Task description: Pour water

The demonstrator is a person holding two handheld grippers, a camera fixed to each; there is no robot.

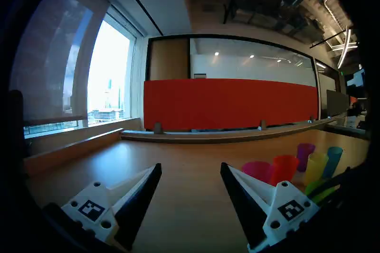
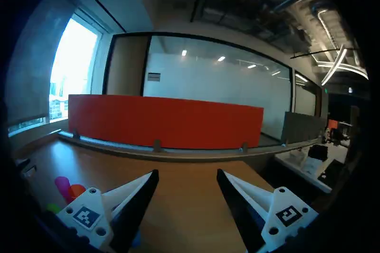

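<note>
Jaws spread; cups [image 1: 285, 170] beside left gripper [image 1: 190, 165].

Colourful plastic cups [image 1: 284, 167], clustered close together, on wooden table [image 1: 190, 196]

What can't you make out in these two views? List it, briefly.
- Left gripper view: whether the cups hold water. They are seen side-on, so their insides are hidden.
- Left gripper view: the green thing beside a finger of the left gripper, maybe a cup. Dark strands cross it and the edge cuts it off.
- Right gripper view: the cups, small and partly behind a finger of the right gripper. Their number is unclear.
</note>
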